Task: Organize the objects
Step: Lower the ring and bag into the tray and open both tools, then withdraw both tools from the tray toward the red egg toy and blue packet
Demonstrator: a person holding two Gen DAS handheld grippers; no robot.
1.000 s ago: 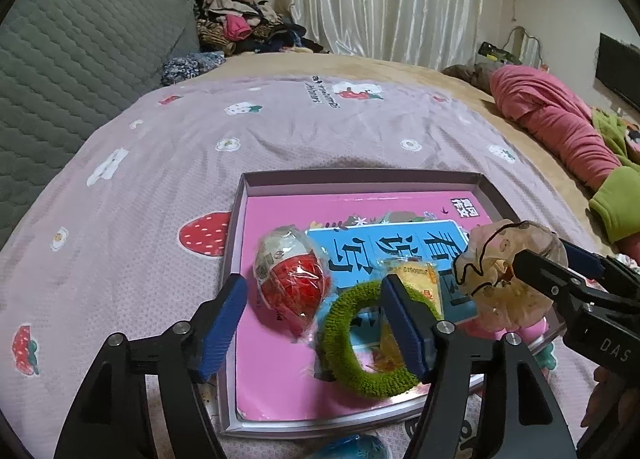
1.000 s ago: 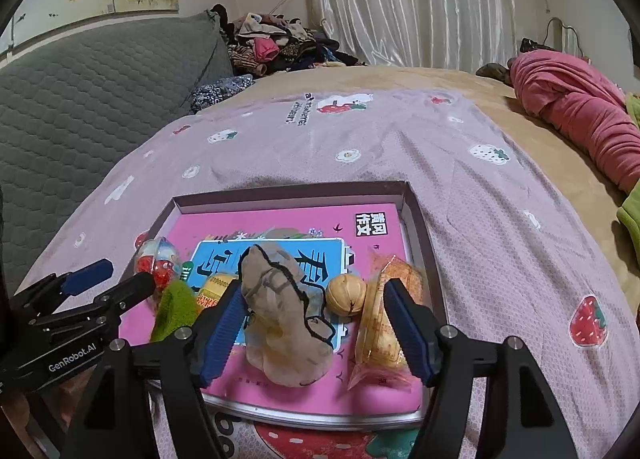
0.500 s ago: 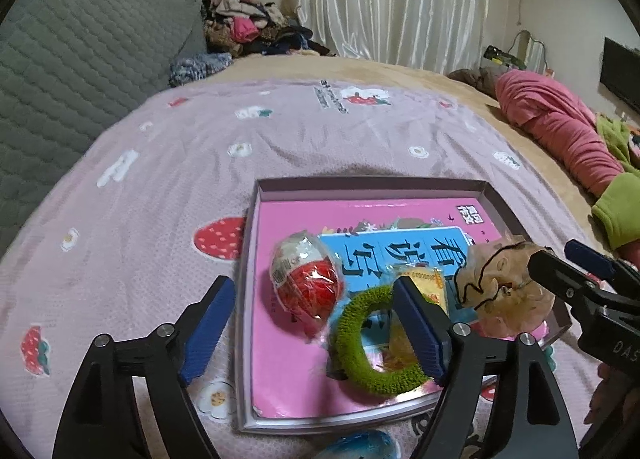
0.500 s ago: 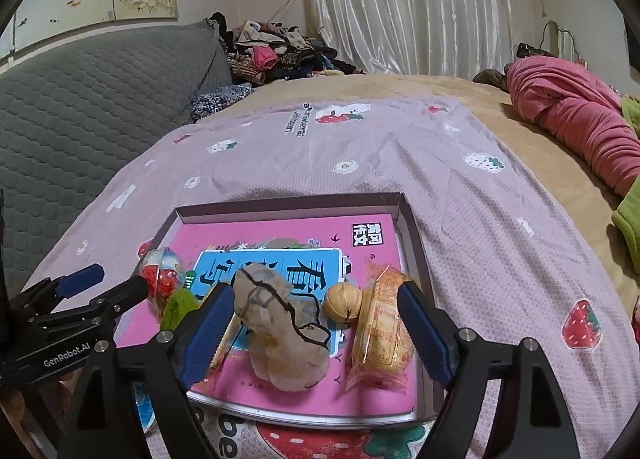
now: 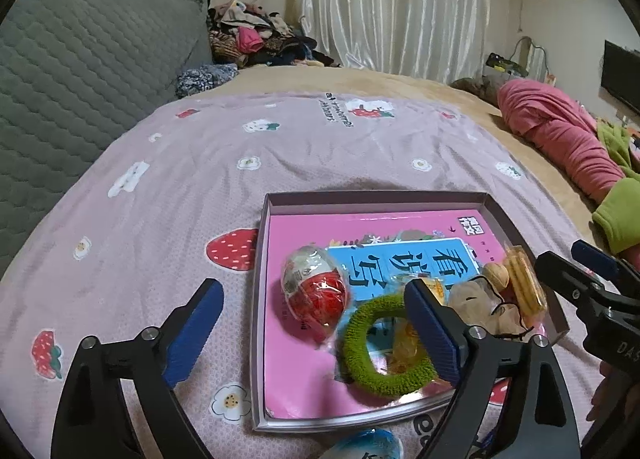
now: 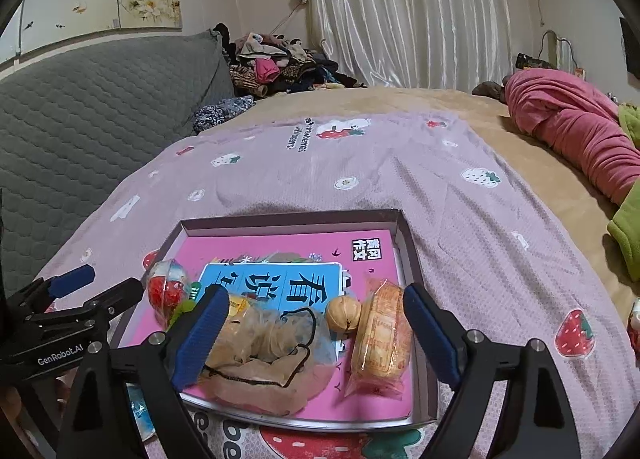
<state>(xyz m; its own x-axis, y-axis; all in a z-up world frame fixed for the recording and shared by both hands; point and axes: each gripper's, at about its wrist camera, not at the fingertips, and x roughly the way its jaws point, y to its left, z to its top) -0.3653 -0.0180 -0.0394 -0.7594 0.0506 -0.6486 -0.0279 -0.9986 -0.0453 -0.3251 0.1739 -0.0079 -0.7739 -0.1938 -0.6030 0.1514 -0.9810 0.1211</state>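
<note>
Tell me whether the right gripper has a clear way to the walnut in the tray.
Probably yes: the walnut lies uncovered ahead of the right gripper, whose fingers are opening with nothing held, though the mesh pouch and cracker packet crowd it.

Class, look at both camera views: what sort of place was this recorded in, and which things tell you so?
Most likely a bedroom at home. The tray of small objects sits on a strawberry-print bedspread over a wide bed, a grey quilted headboard runs along the left, and a heap of clothes lies by the curtained window.
</note>
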